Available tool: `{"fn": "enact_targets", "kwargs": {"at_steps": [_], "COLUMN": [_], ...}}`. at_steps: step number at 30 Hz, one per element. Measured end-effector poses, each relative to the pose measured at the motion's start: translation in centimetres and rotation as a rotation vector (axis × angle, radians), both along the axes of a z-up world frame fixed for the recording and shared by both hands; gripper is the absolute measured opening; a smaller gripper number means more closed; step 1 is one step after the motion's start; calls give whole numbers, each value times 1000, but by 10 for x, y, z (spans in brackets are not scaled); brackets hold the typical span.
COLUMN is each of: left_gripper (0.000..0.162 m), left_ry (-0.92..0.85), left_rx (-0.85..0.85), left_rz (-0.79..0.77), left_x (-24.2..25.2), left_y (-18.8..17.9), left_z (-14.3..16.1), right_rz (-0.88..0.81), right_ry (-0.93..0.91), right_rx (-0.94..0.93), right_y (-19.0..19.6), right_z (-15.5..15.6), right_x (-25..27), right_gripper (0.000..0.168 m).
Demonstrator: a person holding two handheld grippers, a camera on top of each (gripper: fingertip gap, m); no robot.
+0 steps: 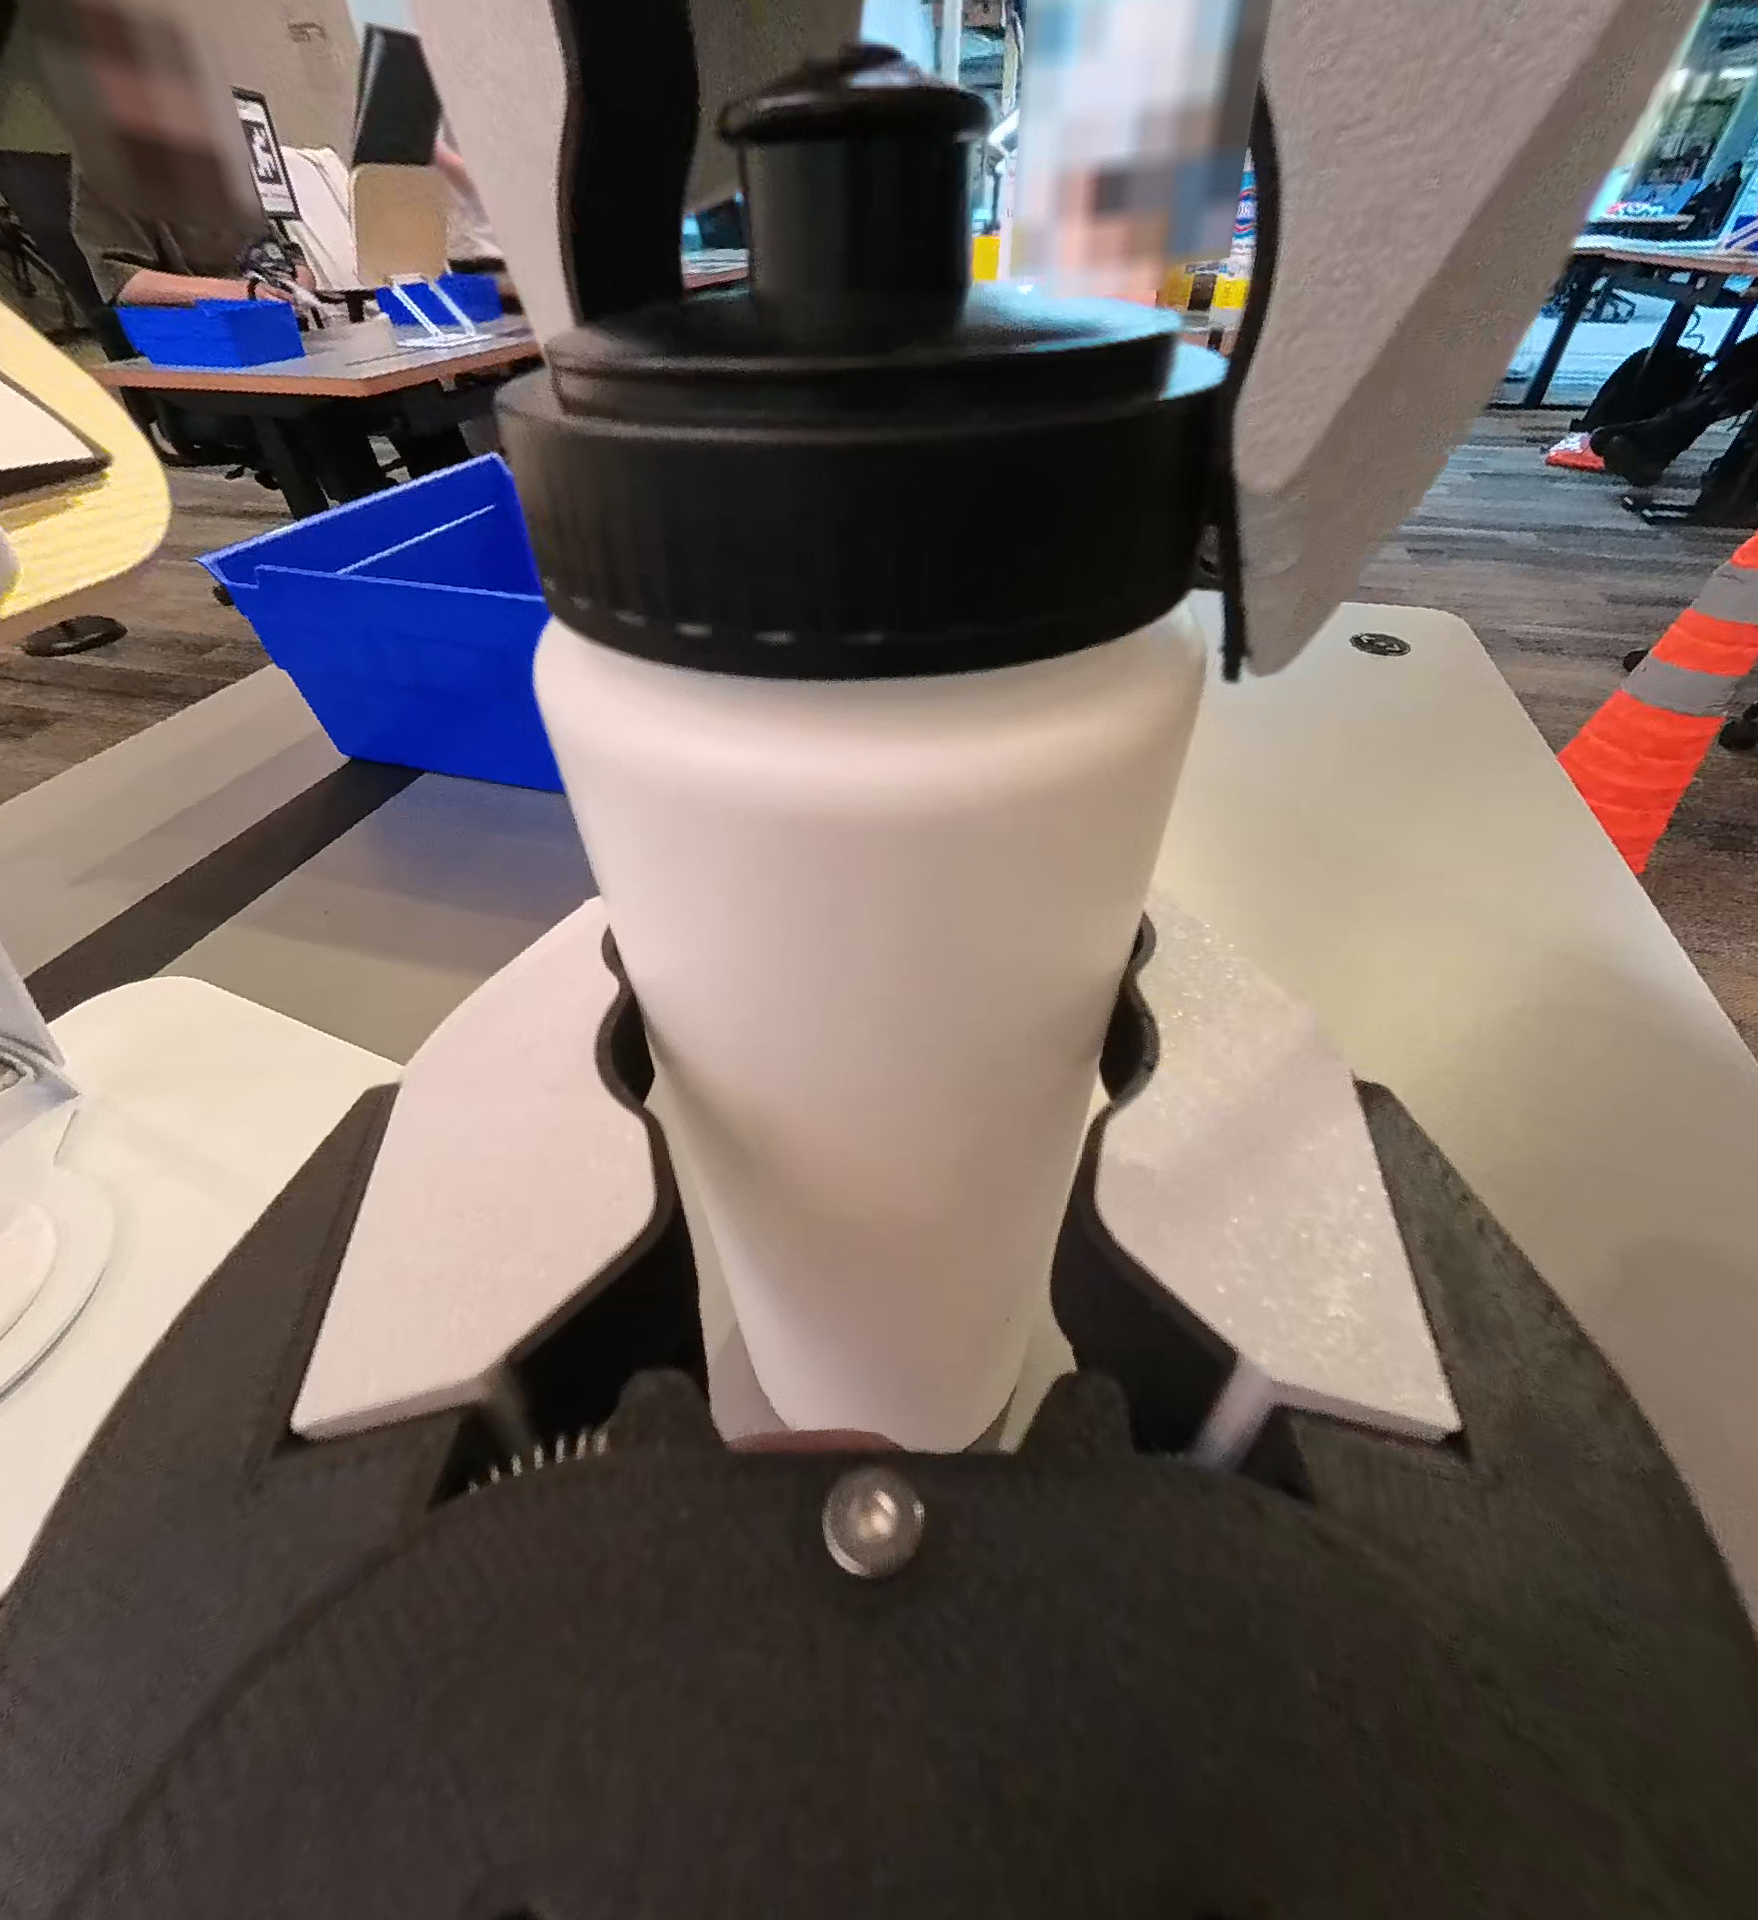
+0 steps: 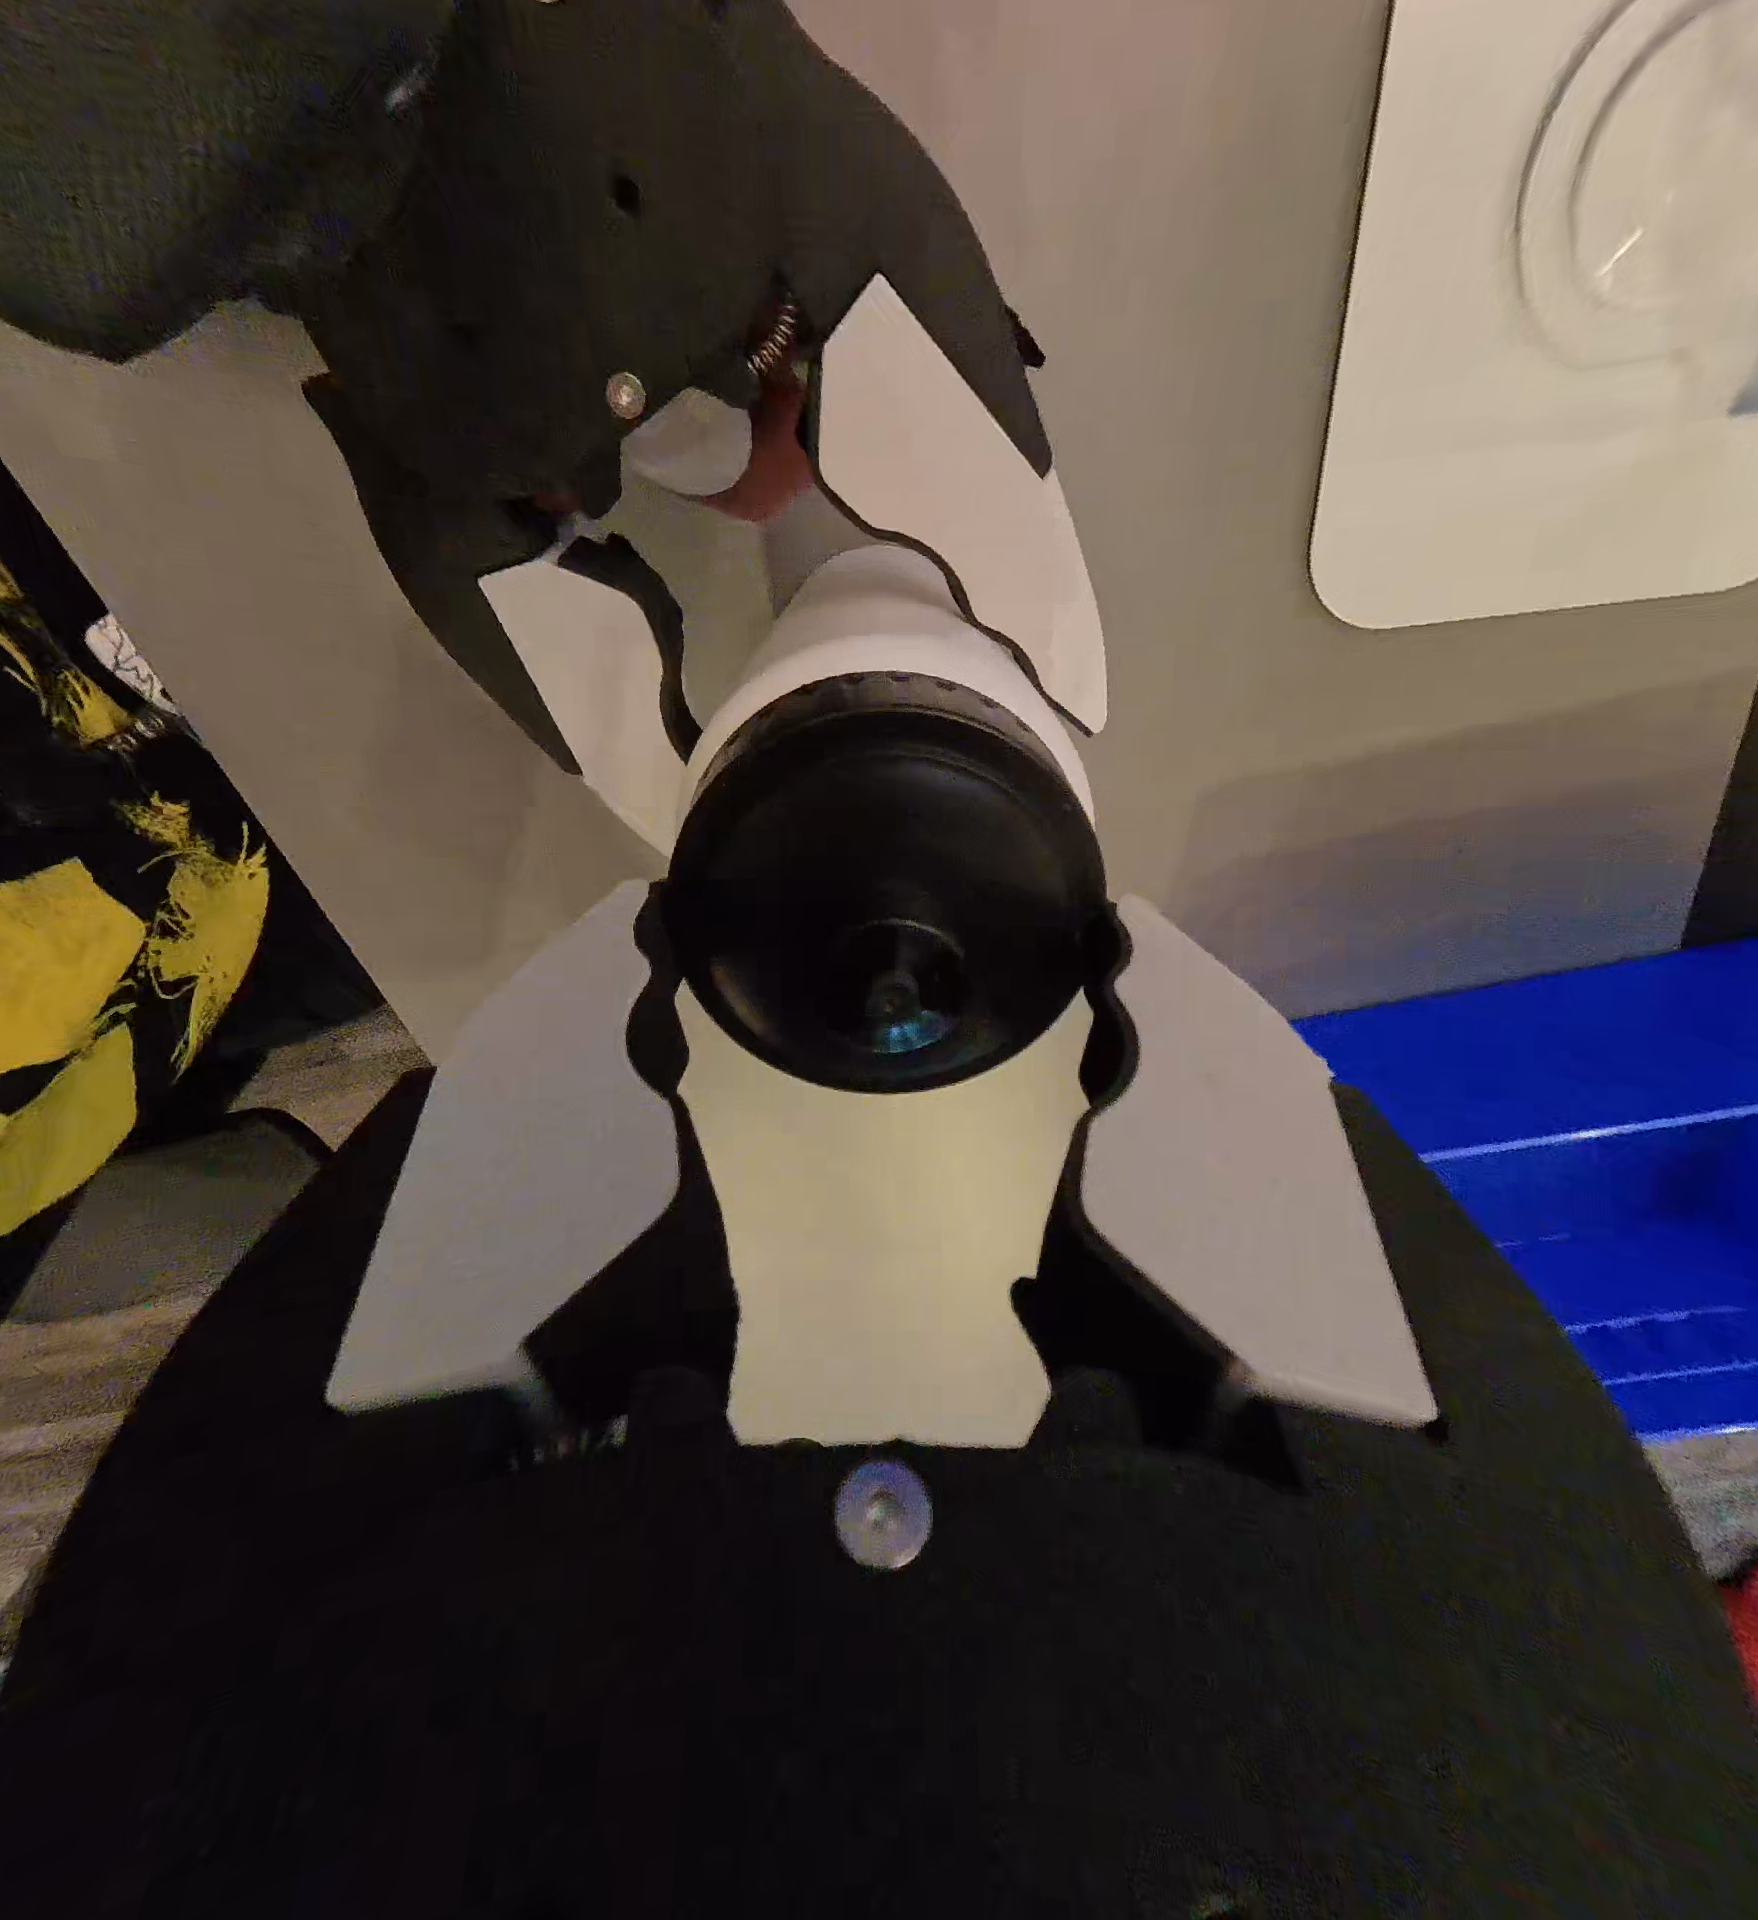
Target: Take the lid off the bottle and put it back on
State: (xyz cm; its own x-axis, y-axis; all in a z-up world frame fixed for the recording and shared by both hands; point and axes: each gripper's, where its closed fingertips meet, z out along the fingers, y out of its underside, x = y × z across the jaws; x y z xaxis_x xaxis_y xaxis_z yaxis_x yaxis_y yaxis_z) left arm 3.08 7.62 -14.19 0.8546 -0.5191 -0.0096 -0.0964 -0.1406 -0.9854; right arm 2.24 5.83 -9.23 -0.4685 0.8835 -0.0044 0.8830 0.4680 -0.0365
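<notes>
A white bottle [image 1: 875, 935] with a black screw lid [image 1: 854, 520] and spout stands upright on the white table [image 1: 1394, 831]. My left gripper [image 1: 880, 940] is shut on the bottle's lower body. My right gripper comes down from above; its fingers [image 1: 1363, 312] flank the lid. In the right wrist view I look down on the lid [image 2: 885, 894], with my right gripper [image 2: 883, 925] shut on its sides. The lid sits on the bottle [image 2: 854, 623]. The left gripper's fingers [image 2: 958, 499] clasp the body below.
A blue bin [image 1: 407, 644] lies behind the bottle on the left; it also shows in the right wrist view [image 2: 1633, 1143]. An orange cone [image 1: 1685, 675] stands on the floor to the right. A white stand base [image 1: 13, 1195] sits at the left. Other desks and seated people are farther back.
</notes>
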Motion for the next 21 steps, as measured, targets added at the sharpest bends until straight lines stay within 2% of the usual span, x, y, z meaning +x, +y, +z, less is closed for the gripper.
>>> {"fn": "enact_targets", "kwargs": {"at_steps": [2, 4, 6, 8, 10, 12, 14, 19, 21], "left_gripper": [86, 86, 86, 86, 86, 86, 86, 86, 86], "left_ry": [8, 10, 13, 12, 11, 10, 8, 0, 5], "left_rx": [1, 3, 2, 2, 3, 5, 5, 6, 8], "left_rz": [-5, -9, -13, -12, -13, -12, -12, -9, -9], "left_x": [4, 5, 5, 5, 5, 5, 5, 4, 4], "left_y": [0, -1, -1, -1, -1, -1, -1, 1, 0], "left_z": [0, 0, 0, 0, 0, 0, 0, 0, 0], "right_rz": [3, 107, 203, 321, 421, 454, 389, 31, -8], "right_ry": [-10, -37, -8, -18, -38, -52, -60, -13, 18], "right_rx": [7, 9, 22, 42, 53, 86, 77, -10, -16], "right_y": [0, 2, 3, 2, -1, 0, 0, -2, -3], "right_z": [0, 1, 4, 4, 4, 3, 3, 2, 2], "right_x": [4, 7, 0, -3, -1, 0, 2, 2, 0], "right_gripper": [76, 76, 85, 84, 75, 75, 75, 75, 75]}}
